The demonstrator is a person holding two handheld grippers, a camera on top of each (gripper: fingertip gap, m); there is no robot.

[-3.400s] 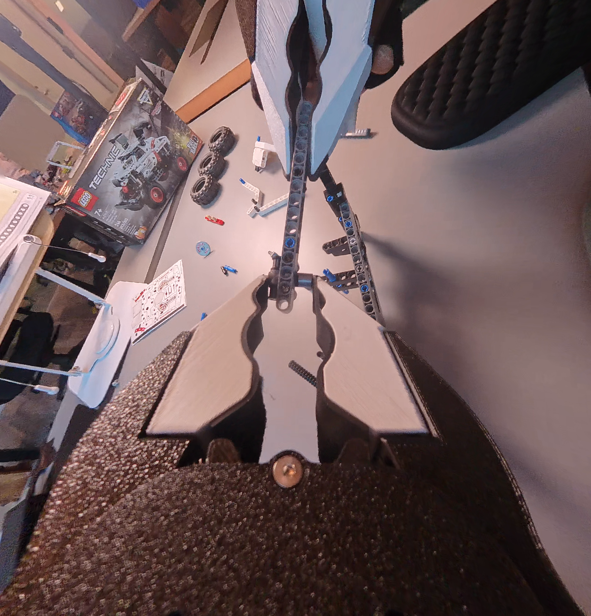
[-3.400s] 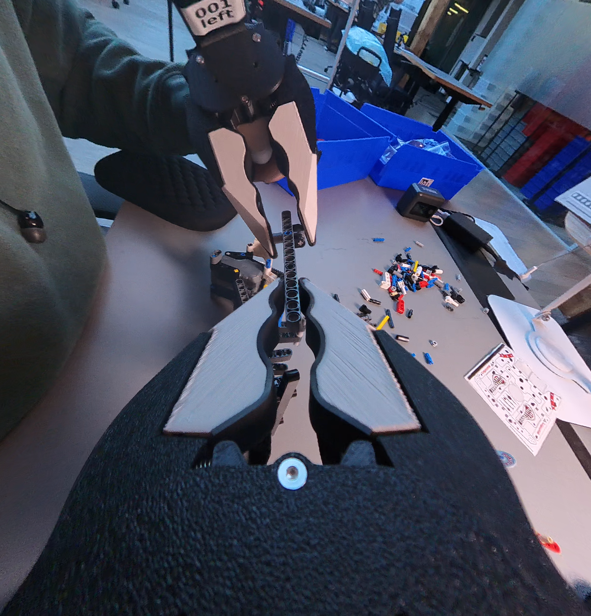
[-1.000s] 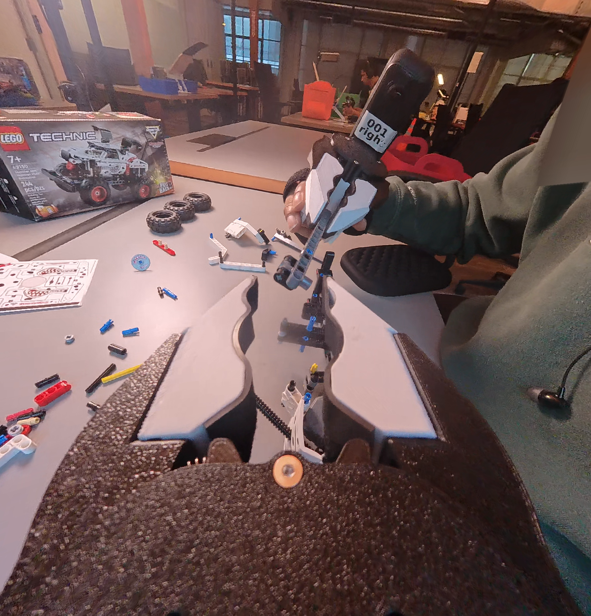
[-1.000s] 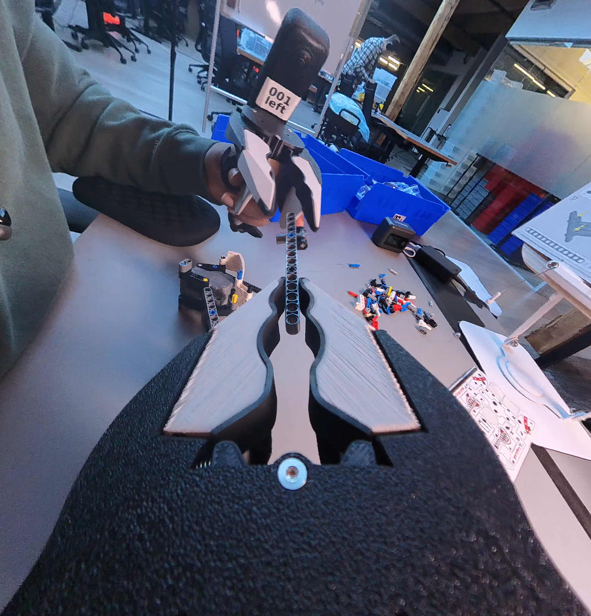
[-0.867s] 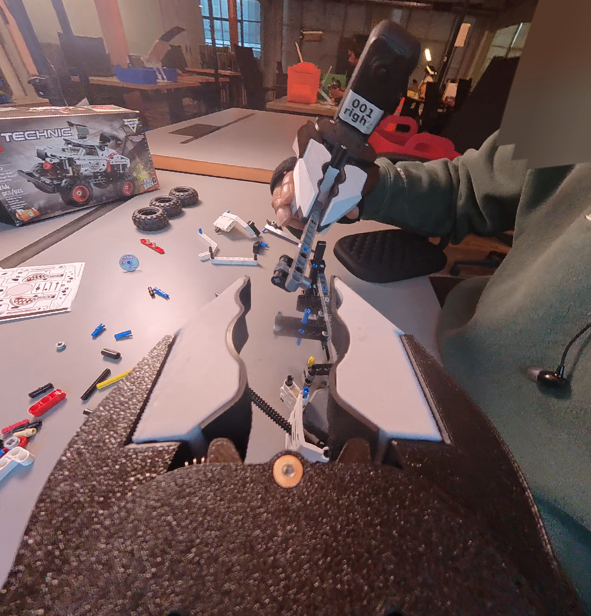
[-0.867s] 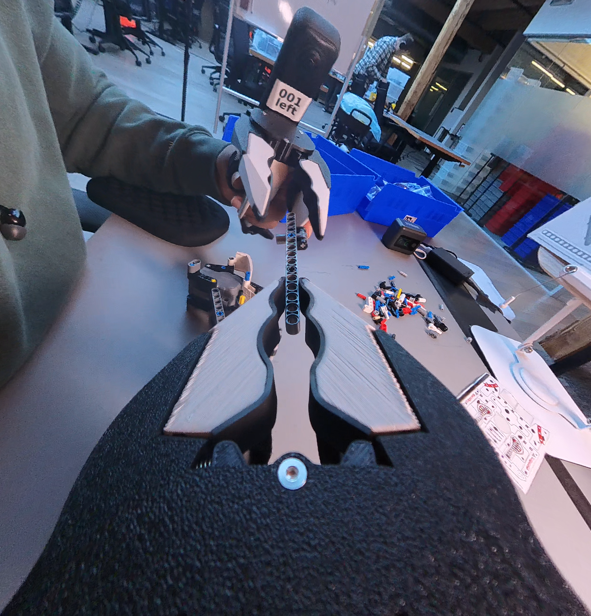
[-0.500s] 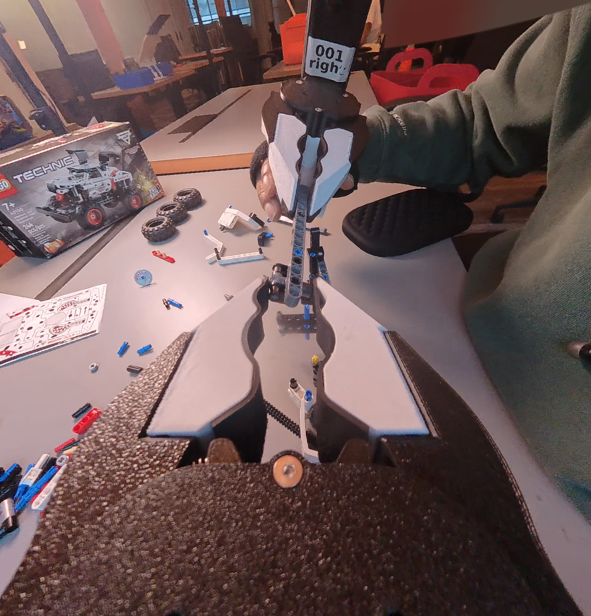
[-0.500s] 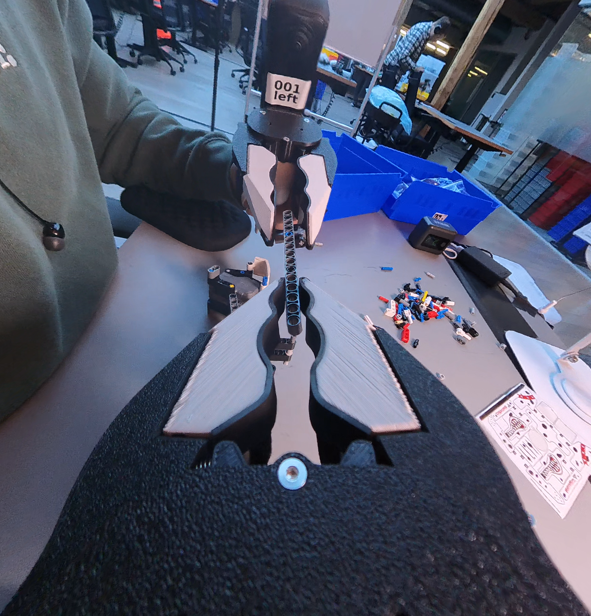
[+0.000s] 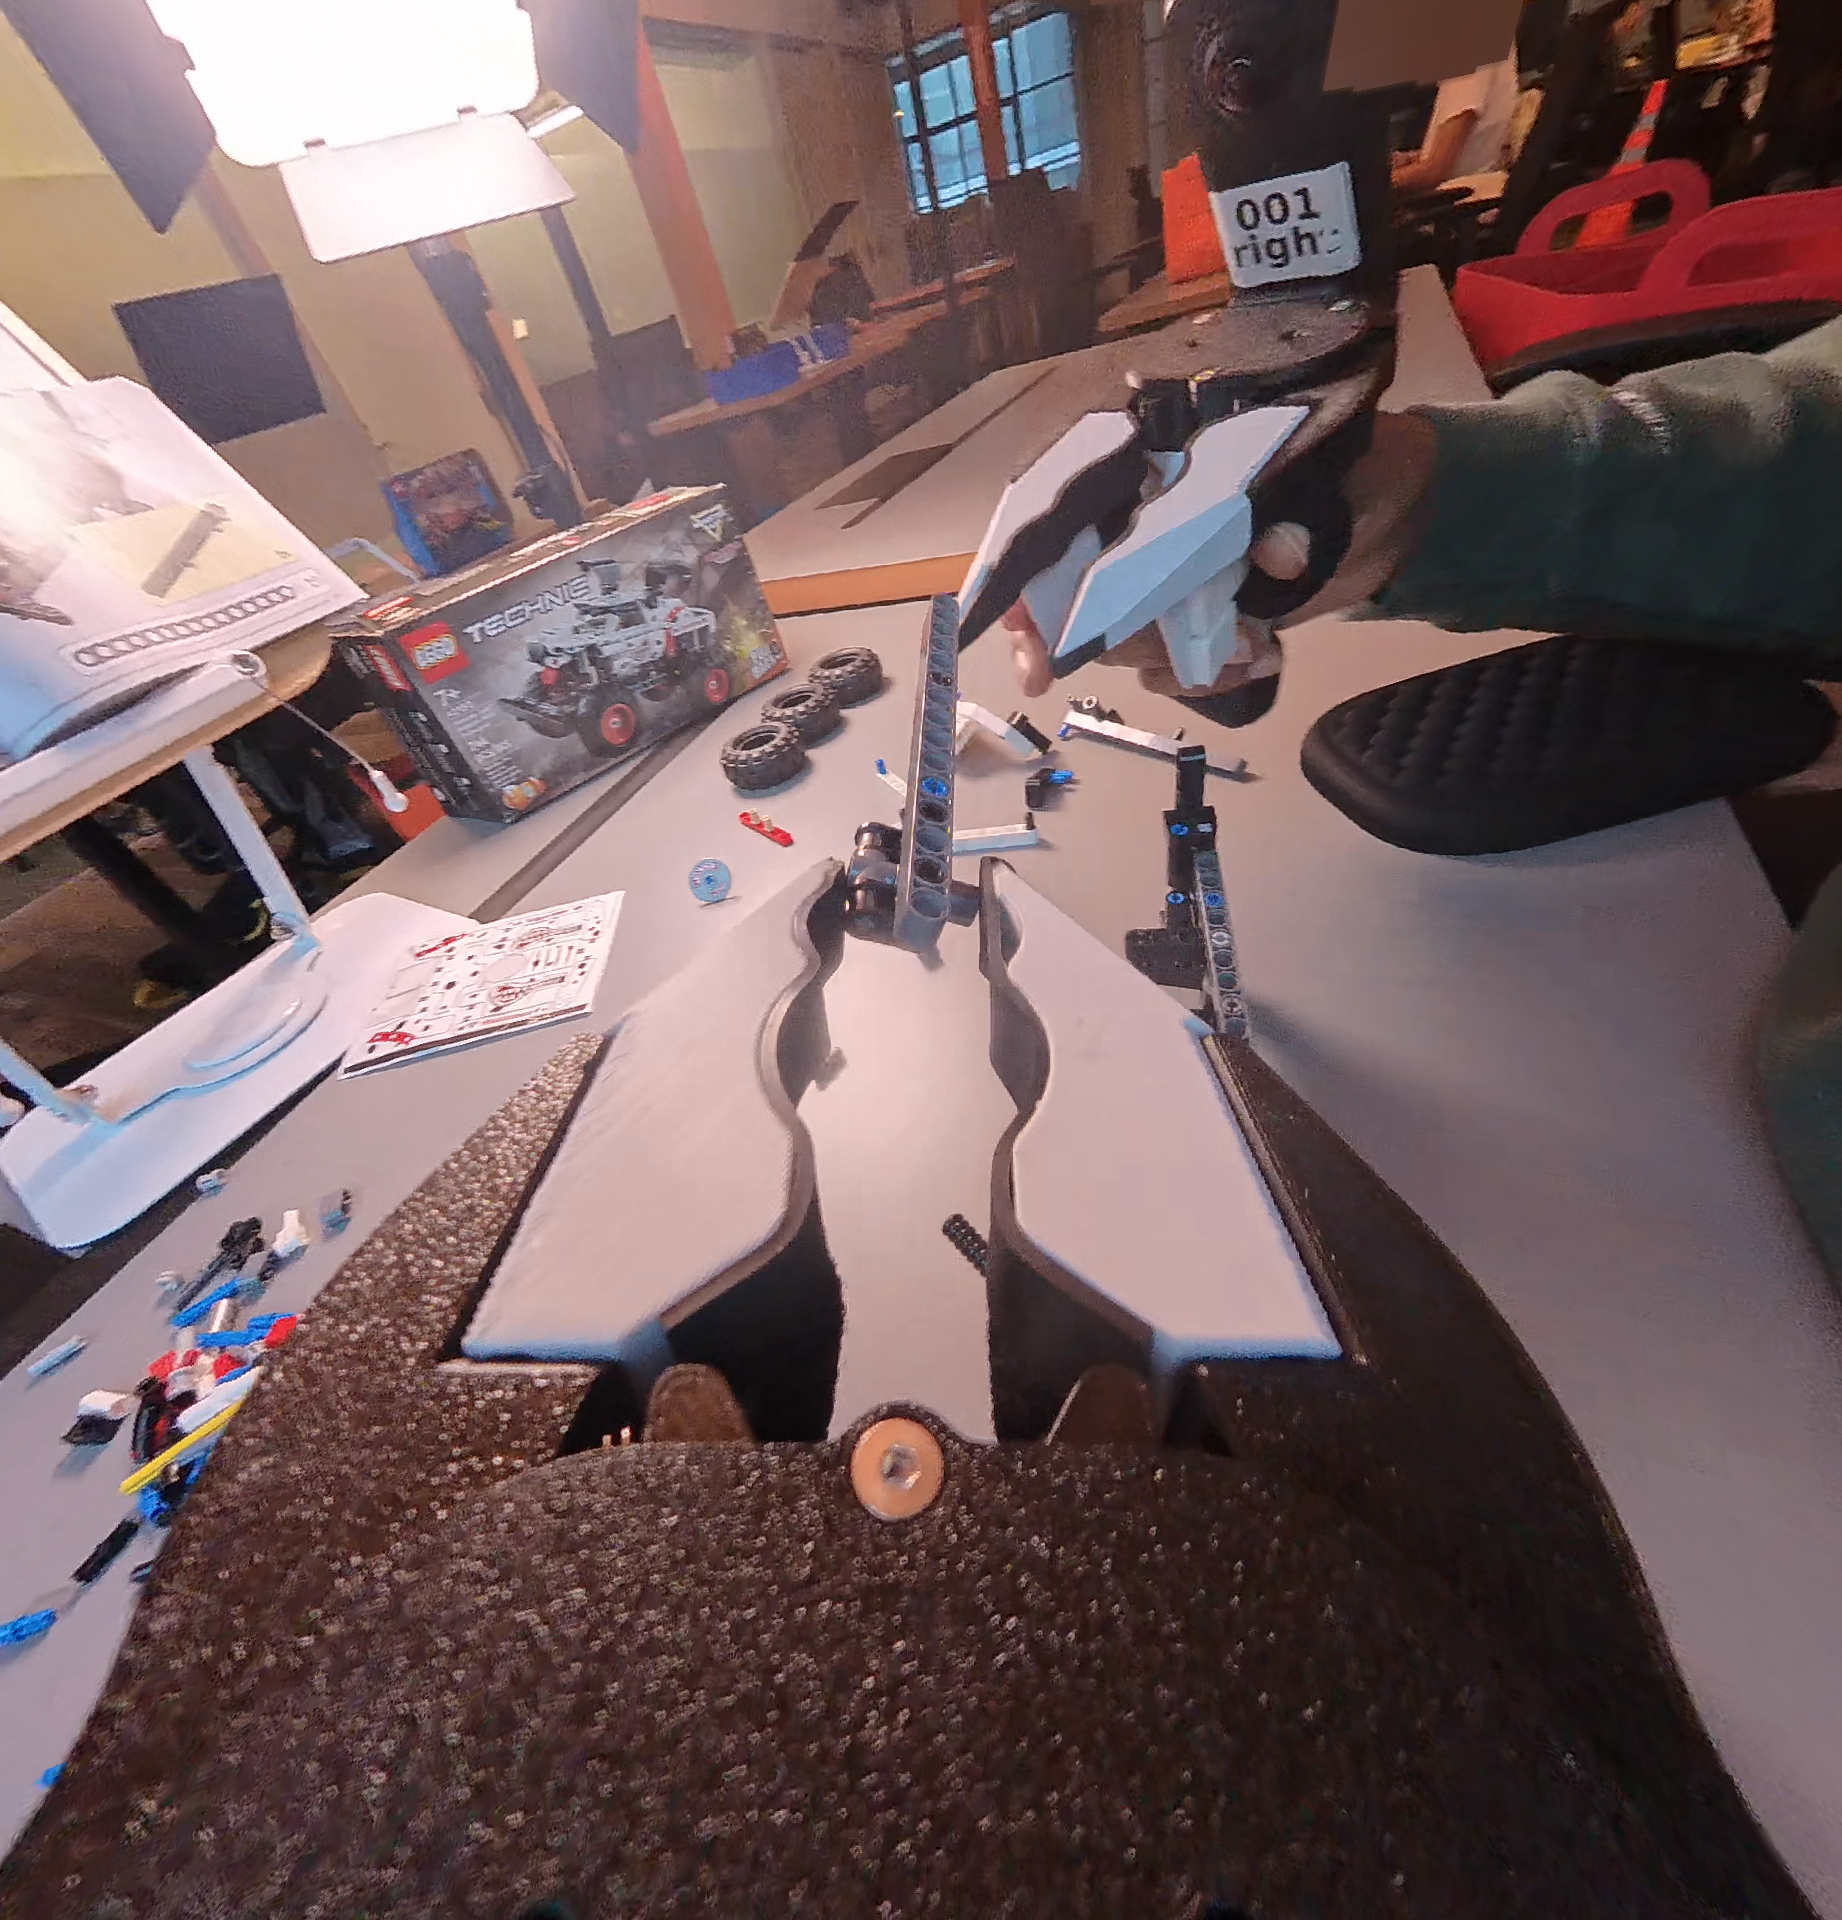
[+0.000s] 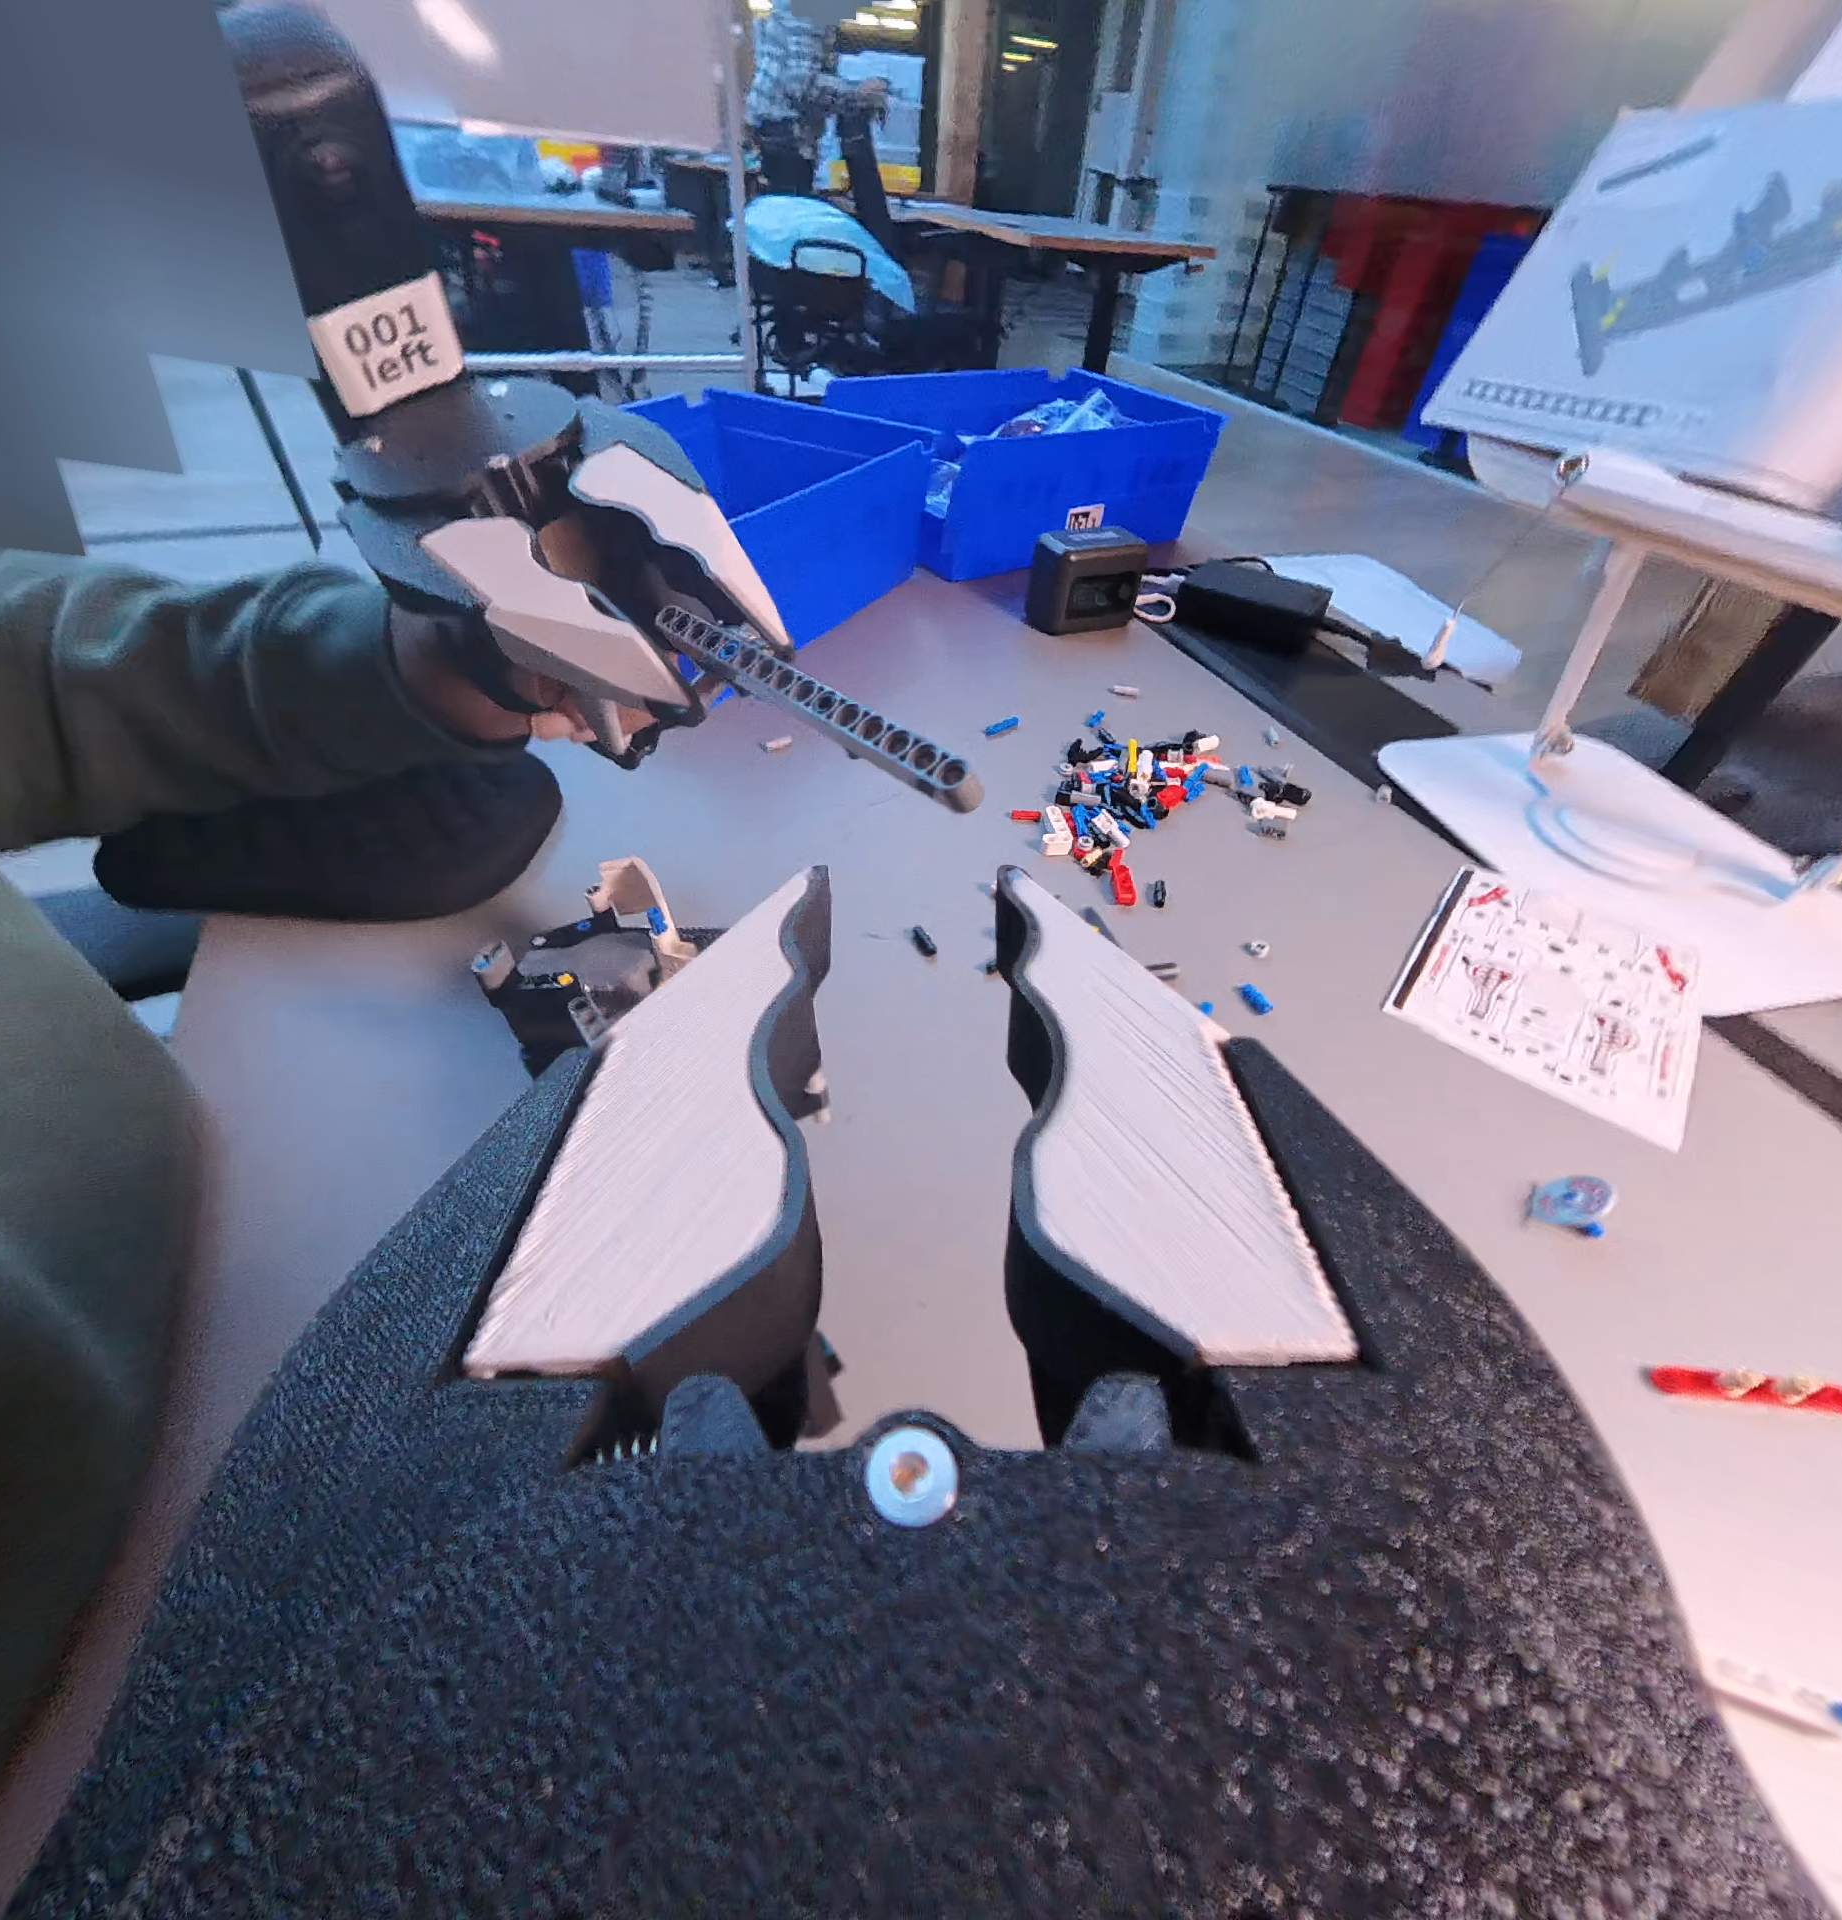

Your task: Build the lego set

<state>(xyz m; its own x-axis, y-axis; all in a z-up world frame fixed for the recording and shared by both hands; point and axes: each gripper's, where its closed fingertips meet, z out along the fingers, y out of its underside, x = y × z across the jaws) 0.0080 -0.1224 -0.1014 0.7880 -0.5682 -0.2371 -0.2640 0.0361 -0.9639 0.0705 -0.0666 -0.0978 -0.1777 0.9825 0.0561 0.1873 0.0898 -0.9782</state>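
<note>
Bare worktop (image 10: 896, 1091) lies open between my right jaws, while the partly built chassis (image 10: 574, 977) crowds their left. Ahead, the loose parts pile (image 10: 1156, 790) and sticker sheet (image 10: 1551, 997) block the right side.

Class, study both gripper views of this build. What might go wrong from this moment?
1. The left gripper pinches the long dark grey holed beam at one end only, so the beam may pivot or slip.
2. The right gripper is open and gives no support.
3. If the beam drops, it could scatter the pile of small loose pieces.
</note>
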